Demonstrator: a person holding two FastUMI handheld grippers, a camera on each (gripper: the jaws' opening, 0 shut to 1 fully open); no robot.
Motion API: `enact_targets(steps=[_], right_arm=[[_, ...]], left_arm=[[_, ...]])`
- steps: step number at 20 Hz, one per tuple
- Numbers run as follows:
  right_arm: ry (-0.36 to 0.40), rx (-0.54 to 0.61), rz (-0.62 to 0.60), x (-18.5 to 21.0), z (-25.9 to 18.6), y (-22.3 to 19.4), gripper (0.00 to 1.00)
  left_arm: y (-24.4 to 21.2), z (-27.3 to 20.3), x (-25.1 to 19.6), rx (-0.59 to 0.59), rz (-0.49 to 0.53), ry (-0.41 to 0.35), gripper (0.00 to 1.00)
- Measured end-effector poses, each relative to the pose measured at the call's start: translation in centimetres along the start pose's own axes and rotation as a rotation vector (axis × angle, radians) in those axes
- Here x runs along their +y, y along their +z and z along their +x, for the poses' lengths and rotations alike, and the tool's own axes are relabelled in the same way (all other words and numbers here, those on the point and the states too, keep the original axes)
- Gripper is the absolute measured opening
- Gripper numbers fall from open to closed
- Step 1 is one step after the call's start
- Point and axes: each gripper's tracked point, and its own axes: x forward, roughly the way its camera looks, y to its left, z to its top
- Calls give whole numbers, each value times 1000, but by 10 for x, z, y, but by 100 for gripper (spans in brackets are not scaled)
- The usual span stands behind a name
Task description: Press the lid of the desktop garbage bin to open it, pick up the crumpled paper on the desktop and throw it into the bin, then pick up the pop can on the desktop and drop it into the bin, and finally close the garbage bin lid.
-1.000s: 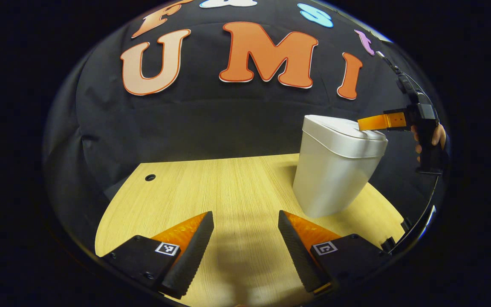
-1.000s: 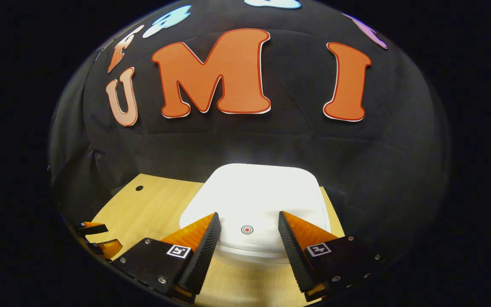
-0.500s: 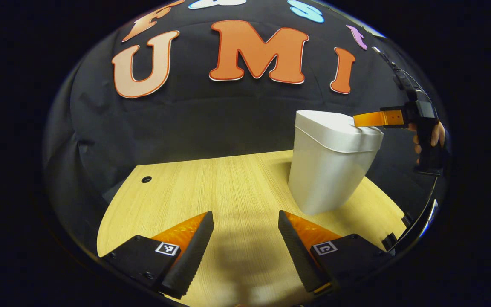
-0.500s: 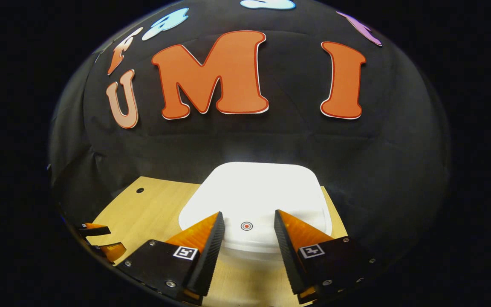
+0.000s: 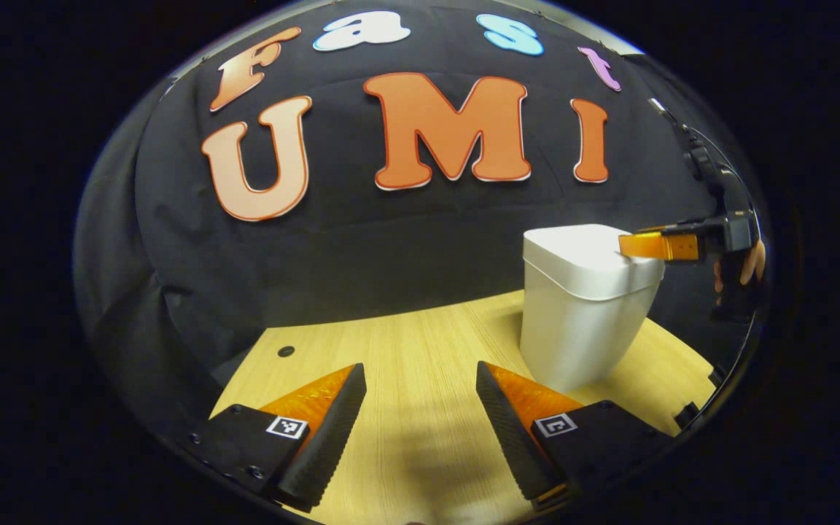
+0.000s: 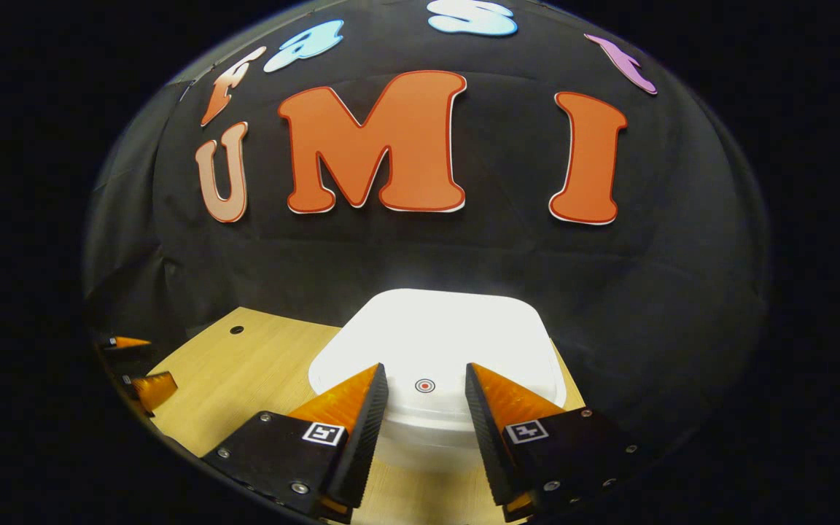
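Right gripper view: the right tool (image 6: pixel 424 379) is held, fingers apart, over the closed lid (image 6: pixel 434 335) of the white bin (image 5: pixel 580 321), while the left tool (image 5: pixel 420 394) is held apart above the tabletop (image 5: pixel 405 350).

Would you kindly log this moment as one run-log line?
bin lid: closed | right gripper: open, over lid's front edge, fingers either side of target mark | left gripper: open, over desk

Each gripper carries black housings with small silver screws and a square black-and-white marker (image 6: pixel 324 433) per side. The fingers (image 5: pixel 325 430) taper to wedge shapes with ribbed inner faces. A black cable (image 5: pixel 690 142) runs from the right gripper's (image 5: pixel 657 245) body.
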Motion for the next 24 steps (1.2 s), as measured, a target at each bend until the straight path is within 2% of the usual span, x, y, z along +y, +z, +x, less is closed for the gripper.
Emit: enact_targets(steps=[6, 13, 17, 24], right_arm=[[41, -54, -16, 12, -12, 8, 68], [43, -132, -29, 47, -31, 22, 73], [50, -164, -2, 80, -42, 25, 74], [49, -191, -9, 126, -54, 17, 82]], left_arm=[[43, -16, 20, -80, -12, 62, 98], [77, -25, 37, -200, 1, 69, 97], [88, -33, 59, -248, -4, 72, 99], [85, -44, 88, -277, -57, 81, 99]])
